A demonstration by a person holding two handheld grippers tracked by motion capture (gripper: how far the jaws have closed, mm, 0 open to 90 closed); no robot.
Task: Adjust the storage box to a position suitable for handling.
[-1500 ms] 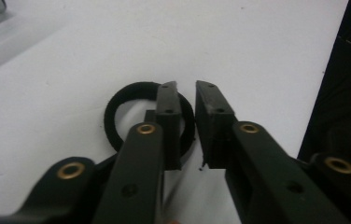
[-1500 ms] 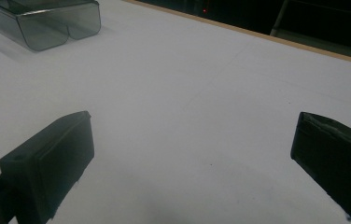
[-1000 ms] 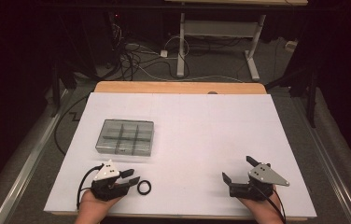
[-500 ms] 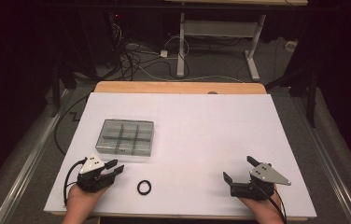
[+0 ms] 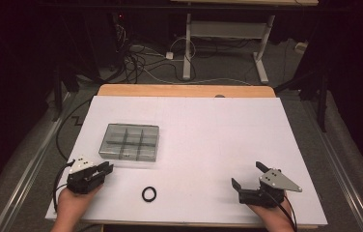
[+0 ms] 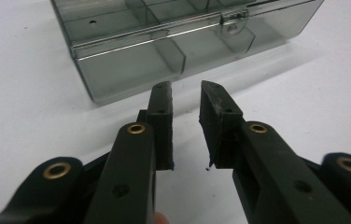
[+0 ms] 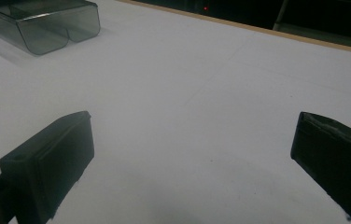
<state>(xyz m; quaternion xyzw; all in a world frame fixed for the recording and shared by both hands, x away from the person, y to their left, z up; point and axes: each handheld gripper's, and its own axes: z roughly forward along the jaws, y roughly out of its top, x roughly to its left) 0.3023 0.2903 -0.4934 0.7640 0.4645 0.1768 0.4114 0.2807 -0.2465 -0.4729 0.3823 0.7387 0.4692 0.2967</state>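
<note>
The white tabletop (image 5: pixel 208 135) carries a smoky clear compartment box (image 5: pixel 130 142) at about ten o'clock, its lid latched shut; a small black ring (image 5: pixel 149 194) lies flat at seven o'clock, touched by nothing, so by my reading the ring is not yet boxed and the lid not yet opened; the left tool (image 5: pixel 103 168) faces the box front, its jaws just closing to a narrow empty gap; the right tool (image 5: pixel 248 175) rests at five o'clock, jaws wide apart, empty.

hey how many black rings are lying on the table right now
1. The black ring lies flat on the white table near its front edge, between the left gripper and right gripper, touching neither.
</note>
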